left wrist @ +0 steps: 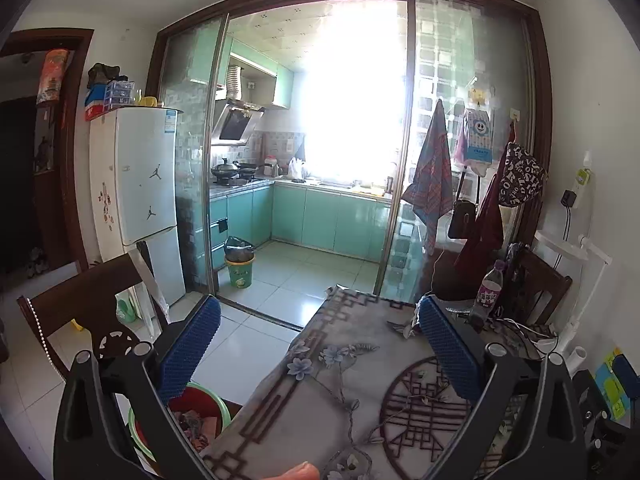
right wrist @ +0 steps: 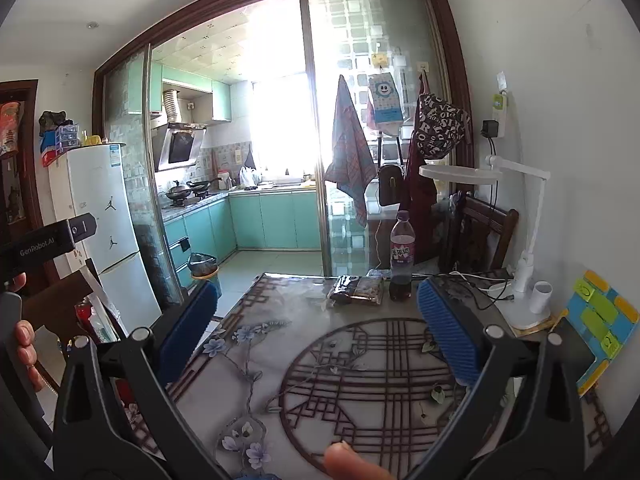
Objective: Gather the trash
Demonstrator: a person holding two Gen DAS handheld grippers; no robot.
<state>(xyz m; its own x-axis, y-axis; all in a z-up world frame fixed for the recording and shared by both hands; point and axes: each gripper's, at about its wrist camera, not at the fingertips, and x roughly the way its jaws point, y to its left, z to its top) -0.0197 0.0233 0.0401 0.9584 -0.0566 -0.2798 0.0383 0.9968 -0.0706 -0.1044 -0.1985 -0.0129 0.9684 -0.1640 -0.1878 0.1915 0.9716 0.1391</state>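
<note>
Two hand-held claws hover above a dining surface (right wrist: 360, 360) covered with a glossy floral-and-lattice cloth, both facing an open kitchen doorway. The right claw (right wrist: 318, 320) is released, its blue ribbed pads spread wide with nothing between them; the left claw (left wrist: 320, 344) is likewise spread and empty, hanging over the near left edge of the surface. Straight ahead of the right claw, at the far edge of the surface, lies the likely trash — a flat dark plastic wrapper (right wrist: 357, 289) that looks crinkly, with something dark inside. Just to its right, almost touching it, stands a plastic bottle (right wrist: 401, 258) with a purple cap and label and a little dark liquid at the bottom. The wrapper should be light, soft and slippery, so pinching a raised edge or corner would probably hold better than pressing down on its flat middle. The bottle looks nearly empty, so light and easy to tip; gripping its body near the label seems safest. Below and left of the left claw, down beside the surface, sits a green-rimmed basin (left wrist: 216, 404) holding scraps — possibly the place for trash, though that is uncertain.
</note>
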